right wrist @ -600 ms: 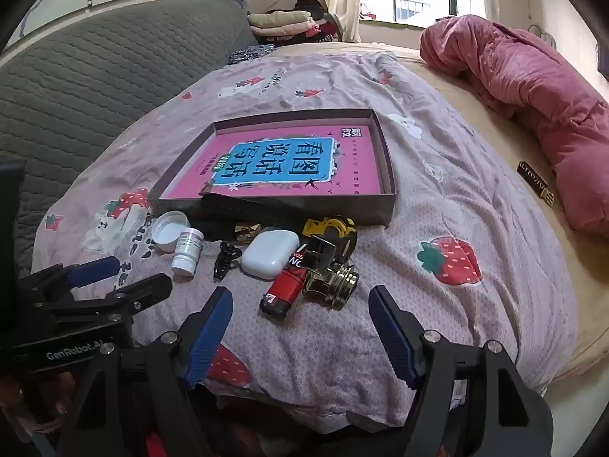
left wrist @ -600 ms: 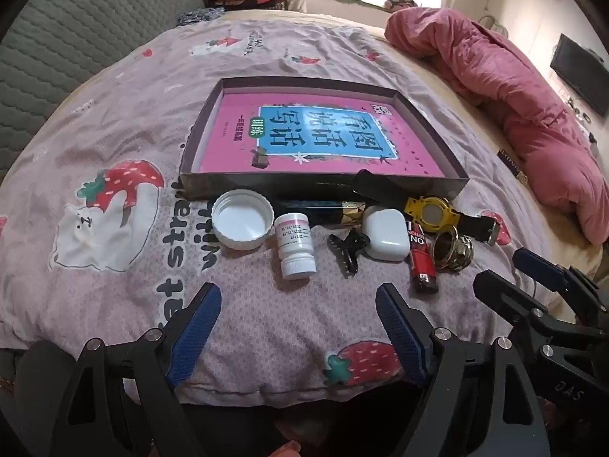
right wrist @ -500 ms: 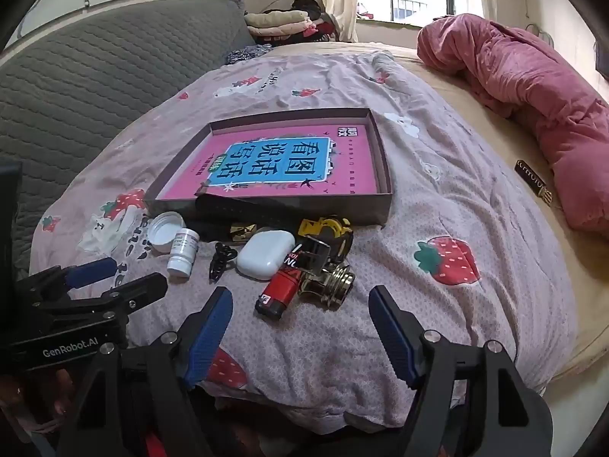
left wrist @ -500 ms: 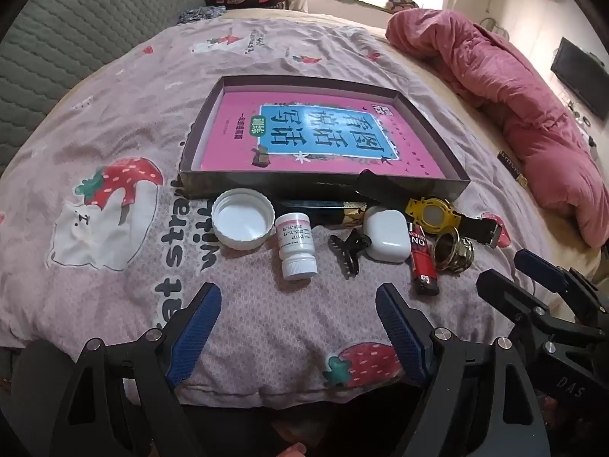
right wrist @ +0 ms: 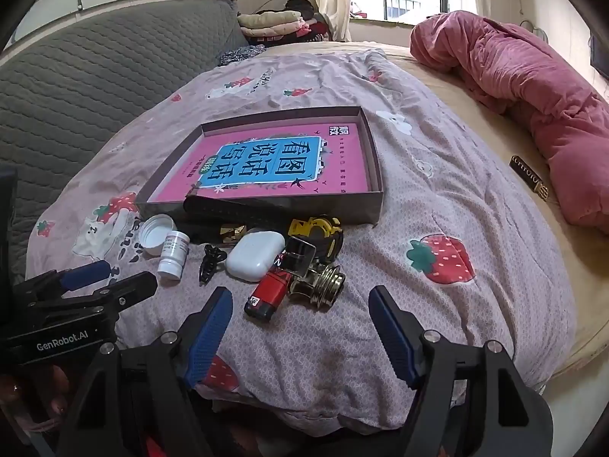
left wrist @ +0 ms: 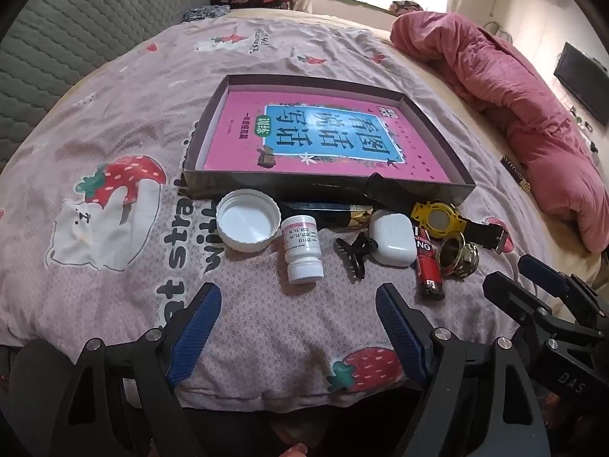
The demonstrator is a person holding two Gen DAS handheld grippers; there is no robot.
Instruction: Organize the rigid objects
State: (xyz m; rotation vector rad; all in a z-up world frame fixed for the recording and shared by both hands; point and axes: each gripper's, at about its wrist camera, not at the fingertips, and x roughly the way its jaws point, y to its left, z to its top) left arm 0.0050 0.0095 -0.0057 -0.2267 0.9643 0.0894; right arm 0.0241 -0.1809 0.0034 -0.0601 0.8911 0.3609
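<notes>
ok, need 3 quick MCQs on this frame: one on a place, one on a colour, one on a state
1. Where does the white bottle cap lie?
A. inside the box
B. on the bedspread in front of the box
C. on the pink duvet

2. What colour is the lighter?
A. red
B. green
C. white

3. How do the left gripper and right gripper stand?
A. both open, empty
B. left shut on the pill bottle
C. right shut on the lighter

Answers:
1 B, it sits beside the pill bottle, outside the box wall.
2 A, its body is red.
3 A, only bedspread shows between each pair of blue pads.

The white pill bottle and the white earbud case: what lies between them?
A black hair clip lies between the pill bottle and the earbud case, seen clearly in the left wrist view.
</notes>
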